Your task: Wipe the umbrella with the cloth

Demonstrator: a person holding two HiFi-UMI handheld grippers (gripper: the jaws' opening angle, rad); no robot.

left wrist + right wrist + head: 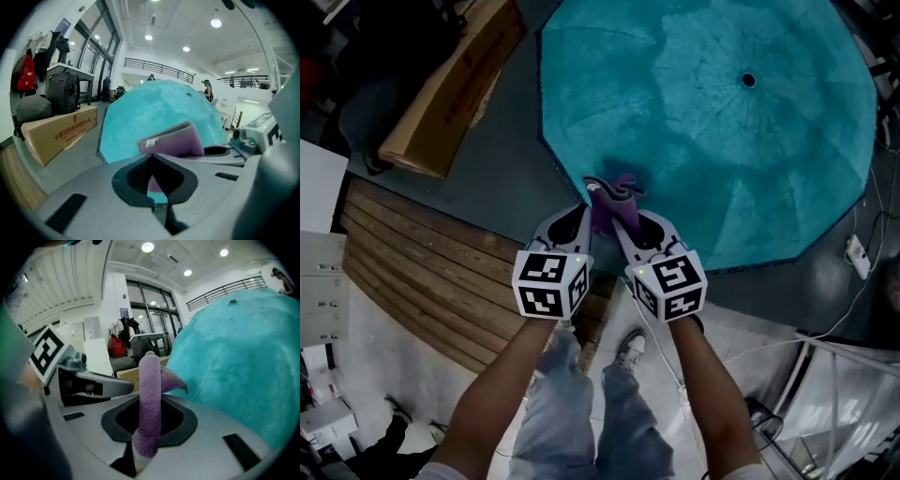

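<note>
Head view looks steeply down on an open teal umbrella (741,141) lying dome-up on the dark floor (502,178). Its canopy is a many-sided polygon of smooth fabric creased along the ribs, with a small dark tip at the centre. At the canopy's near edge a purple cloth (612,199) stands crumpled, caught between both grippers.

The left gripper (578,217) has its jaws drawn together tip to tip, and purple shows in the slit between them, so it seems to pinch an edge of the cloth (a small white label sits on that flat fold). The right gripper (623,225) is clamped firmly on the cloth. In the right gripper view a thick rolled fold of fuzzy, terry-like pile runs upright between its jaws, with a loose flap curling off toward the umbrella.

A long cardboard box (455,89) lies on the floor beyond the umbrella's left edge, and curved wooden planks (422,272) lie nearer the person.
</note>
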